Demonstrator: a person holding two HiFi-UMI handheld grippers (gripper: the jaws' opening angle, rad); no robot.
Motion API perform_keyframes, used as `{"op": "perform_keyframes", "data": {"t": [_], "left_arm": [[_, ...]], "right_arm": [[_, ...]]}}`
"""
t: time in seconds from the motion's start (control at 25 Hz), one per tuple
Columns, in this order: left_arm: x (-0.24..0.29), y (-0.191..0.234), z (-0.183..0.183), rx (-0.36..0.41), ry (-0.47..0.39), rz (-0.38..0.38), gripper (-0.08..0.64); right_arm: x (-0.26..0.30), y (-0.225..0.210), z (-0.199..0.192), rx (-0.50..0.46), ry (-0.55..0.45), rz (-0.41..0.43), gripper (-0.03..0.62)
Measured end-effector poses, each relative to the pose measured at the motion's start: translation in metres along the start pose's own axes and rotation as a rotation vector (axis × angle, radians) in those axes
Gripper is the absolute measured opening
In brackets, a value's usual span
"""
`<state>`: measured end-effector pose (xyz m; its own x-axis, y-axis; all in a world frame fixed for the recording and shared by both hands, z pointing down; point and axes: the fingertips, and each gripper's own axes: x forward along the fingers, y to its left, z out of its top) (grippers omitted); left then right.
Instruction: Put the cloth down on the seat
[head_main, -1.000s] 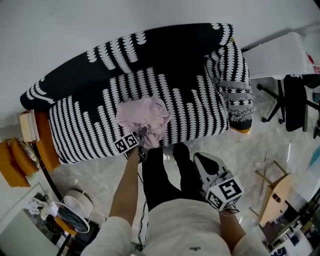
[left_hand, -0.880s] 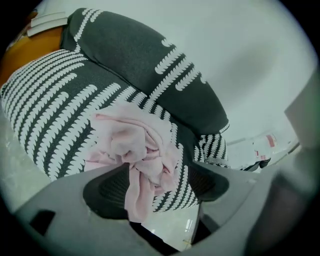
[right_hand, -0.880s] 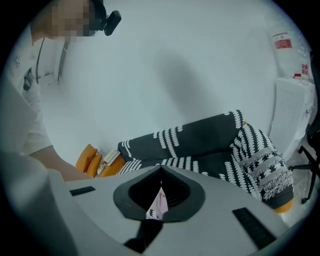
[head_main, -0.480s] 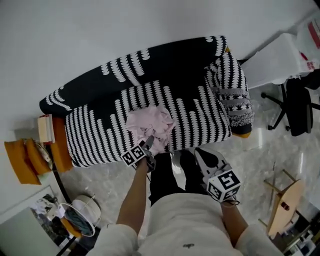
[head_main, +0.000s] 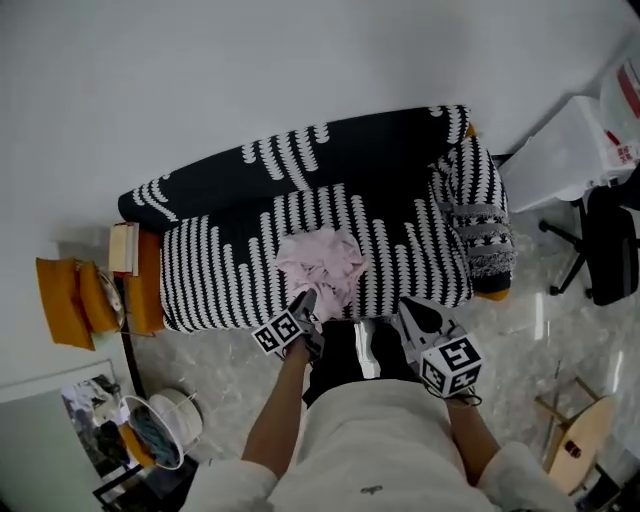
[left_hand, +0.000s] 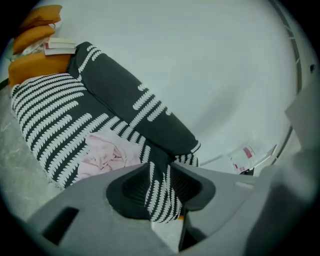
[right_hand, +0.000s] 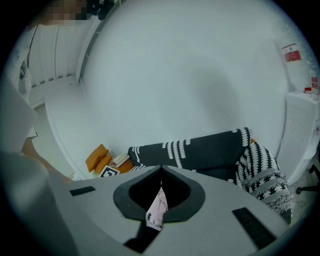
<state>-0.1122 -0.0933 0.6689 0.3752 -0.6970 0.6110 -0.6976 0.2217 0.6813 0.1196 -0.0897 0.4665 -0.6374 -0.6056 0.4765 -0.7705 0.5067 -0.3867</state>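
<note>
Nearest, the left gripper (head_main: 305, 300) hangs just near of the front edge of the sofa seat (head_main: 220, 285). Its jaws stand a narrow gap apart with nothing between them, and they have just been closing. A second ago its tips sat at the near hem of the cloth (head_main: 322, 262); now it is lifted clear of it. To the right, the right gripper (head_main: 410, 308) has its jaws pressed together, empty. Beyond them the pink cloth lies crumpled mid-seat, close to the front edge. The heap points no clear way and is only slightly broader left to right, much the same shape as before. Bare seat lies open on either side, bounded by the right armrest (head_main: 478, 200) and the far backrest (head_main: 350, 150).
</note>
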Motion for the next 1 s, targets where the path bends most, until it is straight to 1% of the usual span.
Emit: {"op": "perform_keyframes", "data": {"t": [0.04,0.24,0.4,0.52,0.64,0.84,0.92,1.0], "left_arm": [[-0.006,-0.007,0.003,0.003,-0.022,-0.017,0.111],[-0.035,-0.039,0.013,0.049,-0.106,-0.057,0.081],[-0.060,-0.052,0.020,0.046,-0.185,-0.081,0.061],[-0.076,-0.063,0.023,0.062,-0.229,-0.093,0.041],[-0.092,-0.080,0.025,0.105,-0.260,-0.113,0.018],[-0.114,-0.110,0.019,0.171,-0.288,-0.166,0.012],[-0.123,-0.123,0.022,0.211,-0.297,-0.185,0.012],[-0.137,-0.138,0.024,0.269,-0.306,-0.200,0.012]], "right_arm": [[0.000,0.001,0.002,-0.008,-0.003,0.010,0.008],[-0.003,0.005,0.008,-0.043,-0.015,0.048,0.008],[-0.005,0.013,0.011,-0.073,-0.013,0.078,0.008],[-0.007,0.020,0.011,-0.089,-0.010,0.097,0.008],[-0.007,0.026,0.011,-0.100,-0.006,0.121,0.008],[-0.004,0.034,0.003,-0.110,0.014,0.161,0.008],[-0.004,0.039,0.004,-0.100,0.014,0.169,0.008],[-0.006,0.048,0.007,-0.088,0.003,0.180,0.008]]}}
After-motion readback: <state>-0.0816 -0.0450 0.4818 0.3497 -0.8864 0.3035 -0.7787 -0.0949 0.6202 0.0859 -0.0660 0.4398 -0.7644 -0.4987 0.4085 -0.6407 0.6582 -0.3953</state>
